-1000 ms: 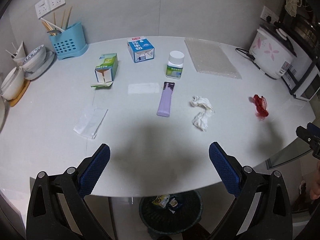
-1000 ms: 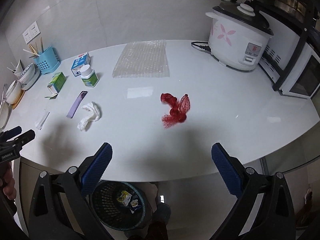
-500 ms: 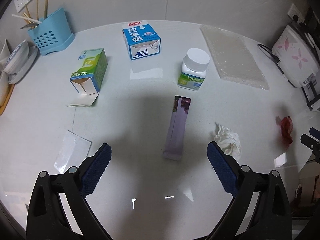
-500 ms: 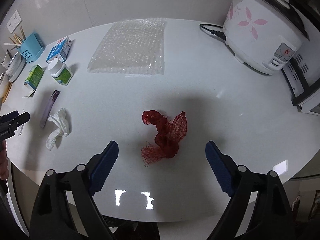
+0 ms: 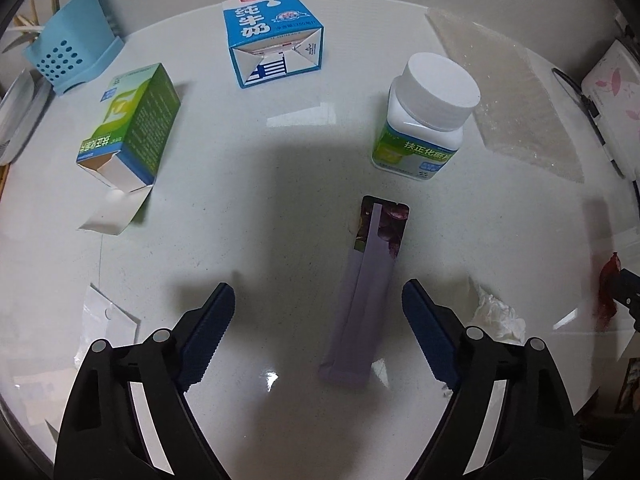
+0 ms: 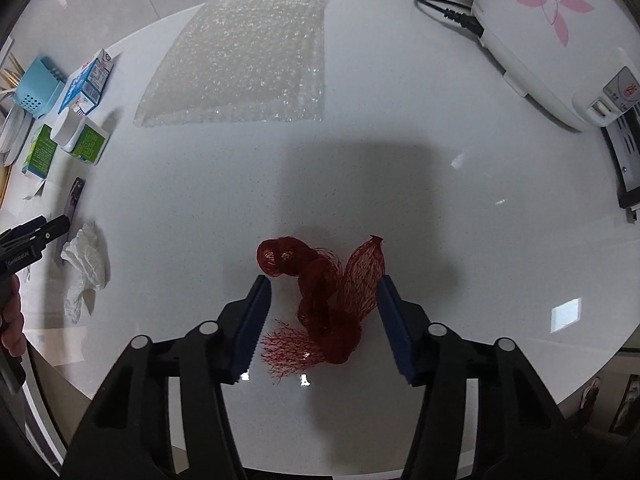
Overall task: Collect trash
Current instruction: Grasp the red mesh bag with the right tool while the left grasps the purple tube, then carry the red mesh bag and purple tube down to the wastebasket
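Closing right gripper [image 6: 322,310] jaws flank red net [image 6: 326,296].

the blue and white cardboard milk carton [image 5: 275,36] lying on the white worktop [image 5: 280,184] bears large white chinese characters reading 纯牛奶, under a small red brand patch too small to read. the white plastic bottle with a green label [image 5: 424,116] shows white characters 扶正化瘀片. the green and blue cardboard box [image 5: 128,124] carries the same 扶正 wording along its edge, only partly legible.
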The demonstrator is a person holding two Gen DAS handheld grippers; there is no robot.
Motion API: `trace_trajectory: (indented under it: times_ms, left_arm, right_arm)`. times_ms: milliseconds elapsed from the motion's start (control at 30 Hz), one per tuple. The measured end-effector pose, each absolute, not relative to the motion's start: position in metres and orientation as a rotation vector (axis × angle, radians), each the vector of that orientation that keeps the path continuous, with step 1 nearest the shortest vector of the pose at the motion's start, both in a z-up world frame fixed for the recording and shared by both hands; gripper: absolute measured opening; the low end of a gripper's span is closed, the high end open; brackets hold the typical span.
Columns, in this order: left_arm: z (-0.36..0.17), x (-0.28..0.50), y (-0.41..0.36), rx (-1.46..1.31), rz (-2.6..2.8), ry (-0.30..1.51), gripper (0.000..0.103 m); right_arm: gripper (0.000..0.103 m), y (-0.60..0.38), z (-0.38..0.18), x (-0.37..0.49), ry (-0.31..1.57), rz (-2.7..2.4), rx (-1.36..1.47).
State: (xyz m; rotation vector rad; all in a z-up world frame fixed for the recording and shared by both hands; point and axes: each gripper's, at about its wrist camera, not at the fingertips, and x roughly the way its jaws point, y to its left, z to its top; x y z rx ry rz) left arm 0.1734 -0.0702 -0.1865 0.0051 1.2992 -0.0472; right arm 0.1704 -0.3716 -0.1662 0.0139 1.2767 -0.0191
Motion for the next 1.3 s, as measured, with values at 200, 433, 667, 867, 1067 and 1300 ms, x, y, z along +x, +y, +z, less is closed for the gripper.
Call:
trace_trajectory:
  times_ms: [200,433,667,867,1067,1300]
  left_arm:
    - [-0.187,0.182,-0.081,0.046,-0.044,1.303,0.076]
    - [-0.182,0.177,-0.094,0.069,-0.056,1.303,0.046]
    - [-0.176,0.169,-0.103,0.063,-0.072,1.315,0.013]
    - [-0.162,0.154,-0.101,0.046,-0.087,1.271,0.013]
    - [-0.15,0.143,-0.09,0.026,-0.079,1.234,0.013]
    - [-0.133,0.123,-0.077,0.027,-0.055,1.189,0.013]
  right_arm:
    - [0.04,-0.372,-0.178,0.174,1.317,-0.029,0.027]
    - [0.024,-0.369,-0.182,0.172,1.34,-0.039,0.041]
    - [0.015,-0.368,-0.182,0.166,1.345,-0.047,0.061]
    - [0.014,-0.368,-0.175,0.159,1.32,-0.039,0.078]
    - [0.014,-0.37,-0.165,0.153,1.284,-0.044,0.081]
    - [0.014,-0.352,-0.149,0.138,1.23,-0.023,0.065]
